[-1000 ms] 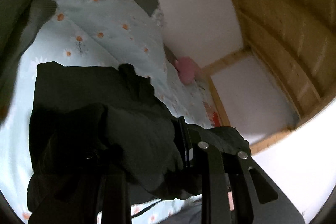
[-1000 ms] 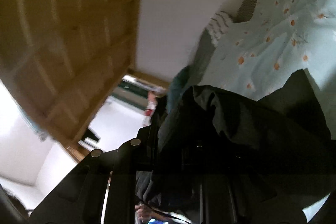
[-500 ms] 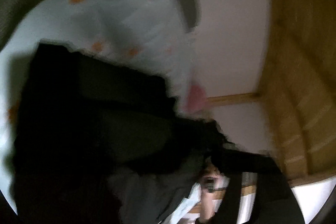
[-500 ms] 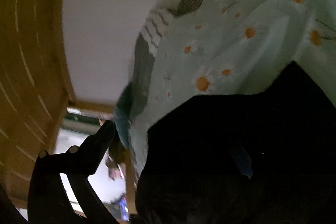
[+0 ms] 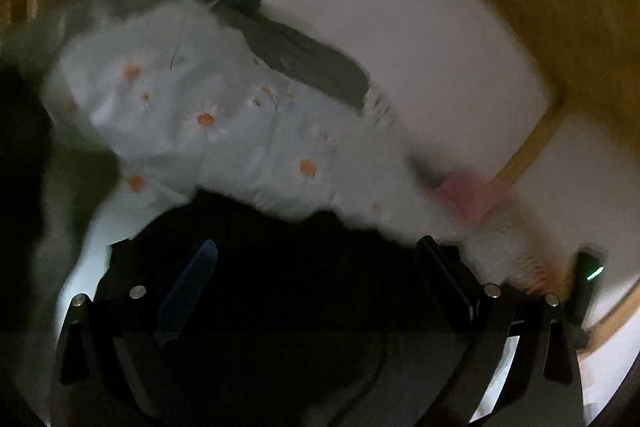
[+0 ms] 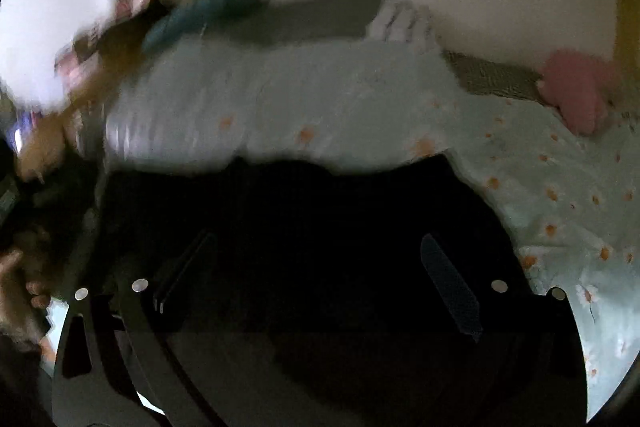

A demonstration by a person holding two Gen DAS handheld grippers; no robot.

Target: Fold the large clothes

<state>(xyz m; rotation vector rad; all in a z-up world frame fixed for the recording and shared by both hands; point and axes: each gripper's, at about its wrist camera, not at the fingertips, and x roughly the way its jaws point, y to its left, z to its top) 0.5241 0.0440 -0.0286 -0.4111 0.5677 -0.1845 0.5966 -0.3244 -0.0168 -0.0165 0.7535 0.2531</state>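
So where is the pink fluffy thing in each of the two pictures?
Left wrist view: the pink plush thing sits at the right, on the daisy bedsheet by the white wall.
Right wrist view: it sits at the upper right, on the same sheet against the wall.
Shared landmark: the black garment on the sheet, low in both views.

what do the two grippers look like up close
Both are black. The left gripper has two flat fingers on angular black brackets studded with round silver screws. The right gripper has the same build: dark flat fingers, black brackets, silver screws. No cables or sleeves are clearly visible.
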